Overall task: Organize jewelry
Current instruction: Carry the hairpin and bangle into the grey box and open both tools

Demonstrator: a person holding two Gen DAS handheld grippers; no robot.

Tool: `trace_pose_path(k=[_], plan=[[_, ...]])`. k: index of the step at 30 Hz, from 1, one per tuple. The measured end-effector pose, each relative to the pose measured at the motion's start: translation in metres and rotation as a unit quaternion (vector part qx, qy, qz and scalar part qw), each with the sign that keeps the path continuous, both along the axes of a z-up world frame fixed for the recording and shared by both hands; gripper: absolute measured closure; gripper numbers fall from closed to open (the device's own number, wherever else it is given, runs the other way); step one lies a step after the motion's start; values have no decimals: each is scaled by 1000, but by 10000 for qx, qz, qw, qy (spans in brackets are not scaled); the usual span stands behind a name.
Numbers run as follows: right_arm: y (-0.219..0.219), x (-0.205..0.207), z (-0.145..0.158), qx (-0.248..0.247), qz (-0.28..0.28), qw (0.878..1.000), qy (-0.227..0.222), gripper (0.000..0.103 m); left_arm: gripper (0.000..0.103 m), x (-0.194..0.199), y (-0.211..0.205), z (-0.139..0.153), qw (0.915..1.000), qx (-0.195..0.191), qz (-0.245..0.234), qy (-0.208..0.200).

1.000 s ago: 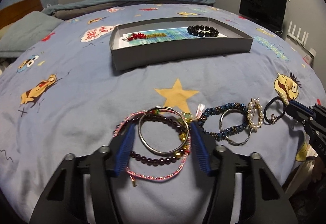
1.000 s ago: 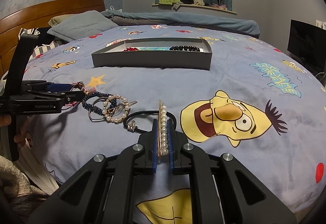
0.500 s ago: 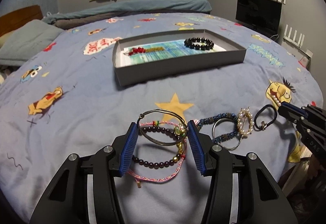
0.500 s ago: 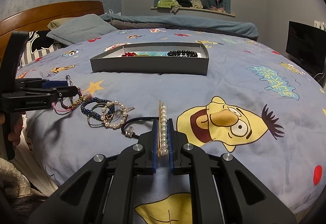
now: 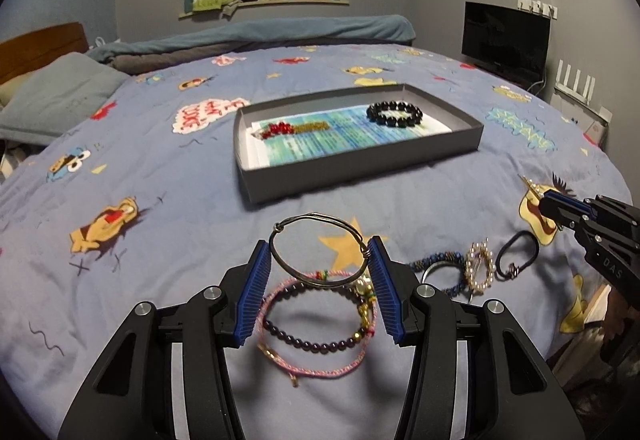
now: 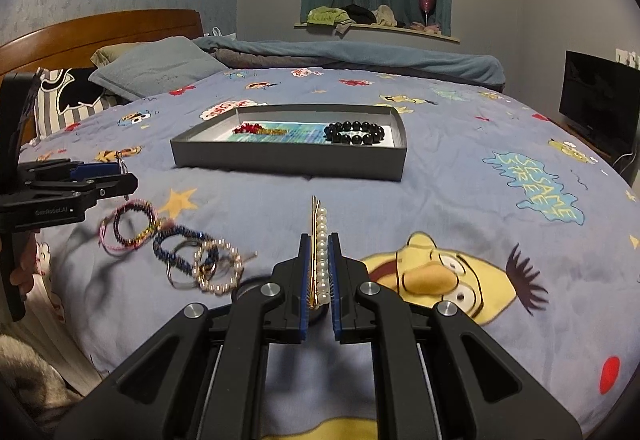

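Note:
My left gripper [image 5: 319, 254] is shut on a thin metal bangle [image 5: 318, 225] and holds it above the bedspread. Under it lie a dark bead bracelet [image 5: 320, 336] and a pink cord bracelet [image 5: 312, 370]. My right gripper [image 6: 319, 252] is shut on a pearl hair clip [image 6: 320, 236], lifted over the bed; the gripper also shows in the left wrist view [image 5: 544, 204]. A grey tray [image 5: 360, 168] ahead holds a black bead bracelet [image 5: 395, 114] and a red bead piece [image 5: 278, 129]. The tray also shows in the right wrist view [image 6: 288, 164].
On the bed remain a blue bead bracelet [image 6: 176, 246], a pearl ring clip [image 6: 219, 268] and a black hair tie [image 5: 516, 260]. A pillow [image 6: 156, 66] and wooden headboard [image 6: 100, 28] are at the left, a TV [image 5: 506, 42] at the right.
My left gripper has closed on the metal bangle and lifted it off the bracelet pile. My right gripper has risen with the pearl clip, moving away from the hair tie.

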State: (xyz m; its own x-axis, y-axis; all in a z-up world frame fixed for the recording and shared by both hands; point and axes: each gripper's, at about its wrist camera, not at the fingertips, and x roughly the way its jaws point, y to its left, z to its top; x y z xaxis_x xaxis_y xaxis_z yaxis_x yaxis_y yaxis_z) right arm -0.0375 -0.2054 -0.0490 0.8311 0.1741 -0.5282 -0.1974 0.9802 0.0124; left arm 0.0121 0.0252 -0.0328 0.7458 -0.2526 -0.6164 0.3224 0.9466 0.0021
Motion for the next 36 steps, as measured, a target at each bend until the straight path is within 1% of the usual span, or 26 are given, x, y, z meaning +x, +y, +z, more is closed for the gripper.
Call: trace_pose_path(k=[3,7,10,15,19,22,27,30,33,36], plan=[[-3,10,7,78,-40,10000,-6,95,52,3,1,5,10000,6,4,-78],[-6,23,19,51,-100,9998,-145,95,52,11,2,13,9998,76,32,-187],[-8,40,29,79,-99,9999,-97,95,52,21,4,23,9995,54,57,-292],[-12,73,52,79,-136,9998,-155,95,52,44,2,45,9983,117,77,-562],[-15,98,62,127,-203,9995,-180,95,52,68,0,53,9986,61,109,-520],[-17,117,59,189,-258,9995,-44,95,52,88,-3,53,9990,59,157,-407],[-16,145,44,164,-268,9992,259,95,52,112,-8,46,9995,148,125,-244],[-17,160,33,188,-319,9983,443,95,52,126,-13,40,9998,167,77,-113],[-19,175,24,329,-406,9964,662,95,52,139,-17,31,9999,132,26,69],[-19,185,16,369,-438,9950,821,95,52,148,-22,22,9995,225,-1,226]])
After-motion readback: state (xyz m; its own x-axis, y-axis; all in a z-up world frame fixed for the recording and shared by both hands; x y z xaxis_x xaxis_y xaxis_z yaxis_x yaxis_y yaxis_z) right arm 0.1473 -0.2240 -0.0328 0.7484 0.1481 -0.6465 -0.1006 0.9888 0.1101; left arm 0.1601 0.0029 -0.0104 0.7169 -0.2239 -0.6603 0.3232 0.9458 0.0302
